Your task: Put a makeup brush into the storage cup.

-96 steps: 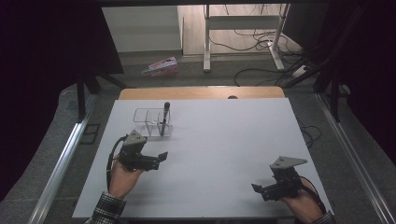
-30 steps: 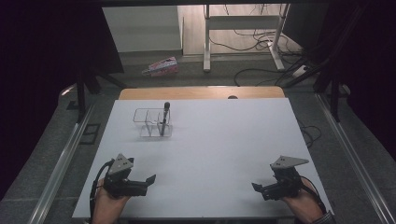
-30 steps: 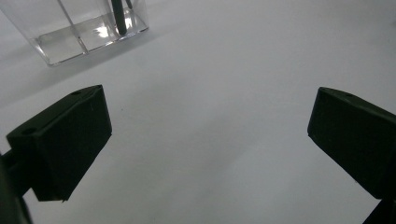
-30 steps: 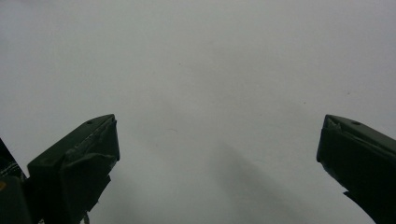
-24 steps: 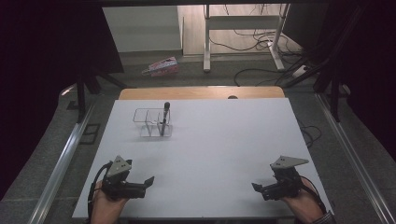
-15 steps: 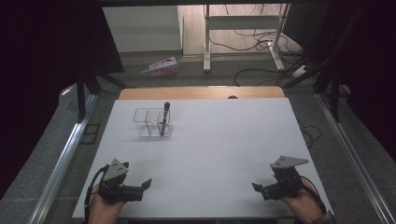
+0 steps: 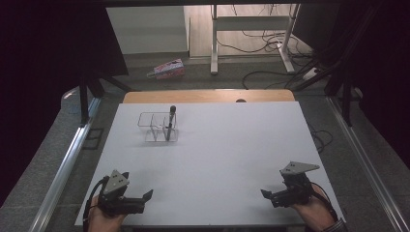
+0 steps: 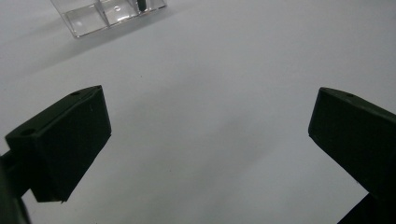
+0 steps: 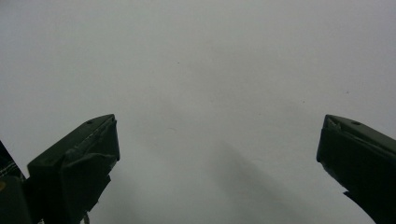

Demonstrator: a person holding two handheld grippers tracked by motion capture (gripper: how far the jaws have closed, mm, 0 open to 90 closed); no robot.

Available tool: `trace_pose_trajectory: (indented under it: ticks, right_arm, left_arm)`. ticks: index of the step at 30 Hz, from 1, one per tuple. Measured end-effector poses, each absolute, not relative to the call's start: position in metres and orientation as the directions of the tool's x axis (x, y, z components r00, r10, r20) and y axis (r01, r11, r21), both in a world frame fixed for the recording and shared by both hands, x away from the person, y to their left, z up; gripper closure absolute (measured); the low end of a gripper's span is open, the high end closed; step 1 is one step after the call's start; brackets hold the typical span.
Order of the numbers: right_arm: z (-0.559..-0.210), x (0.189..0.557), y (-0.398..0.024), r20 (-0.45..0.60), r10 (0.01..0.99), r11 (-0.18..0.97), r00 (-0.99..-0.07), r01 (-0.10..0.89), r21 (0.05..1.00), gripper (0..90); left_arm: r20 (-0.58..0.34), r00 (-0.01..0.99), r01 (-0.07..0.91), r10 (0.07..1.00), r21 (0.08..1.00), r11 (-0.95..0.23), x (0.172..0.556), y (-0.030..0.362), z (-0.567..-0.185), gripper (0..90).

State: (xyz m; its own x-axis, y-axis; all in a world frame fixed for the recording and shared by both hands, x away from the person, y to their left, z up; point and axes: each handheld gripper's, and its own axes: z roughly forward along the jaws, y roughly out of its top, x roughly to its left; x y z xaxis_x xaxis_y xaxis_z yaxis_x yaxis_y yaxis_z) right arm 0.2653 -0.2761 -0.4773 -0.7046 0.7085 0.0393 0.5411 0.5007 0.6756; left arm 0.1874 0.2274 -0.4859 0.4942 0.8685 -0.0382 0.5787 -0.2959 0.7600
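My left gripper sits at lower left of the frame, jaws spread, empty; right gripper at lower right, jaws spread, empty. Both low over the white table. Farther up, left of centre: clear divided organizer, dark pen upright in its right compartment, other compartments bare

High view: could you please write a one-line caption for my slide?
Two open grippers, left and right, rest at the near table edge; a pen stands in a clear organizer.

Left gripper low at near-left, jaws wide apart; right gripper near-right, jaws likewise spread.
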Motion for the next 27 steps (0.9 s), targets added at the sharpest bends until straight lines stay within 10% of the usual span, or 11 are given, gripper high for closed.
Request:
trace_pose_trajectory:
  ticks: [27]
  right_arm:
    - [-0.4779, 0.2651, -0.2757, 0.033, 0.708, 0.508, -0.705, 0.542, 0.669, 0.0]
  left_arm:
    - [-0.015, 0.487, 0.582, 0.873, 0.751, -0.311, 0.1842, 0.2269, -0.4873, 0.0]
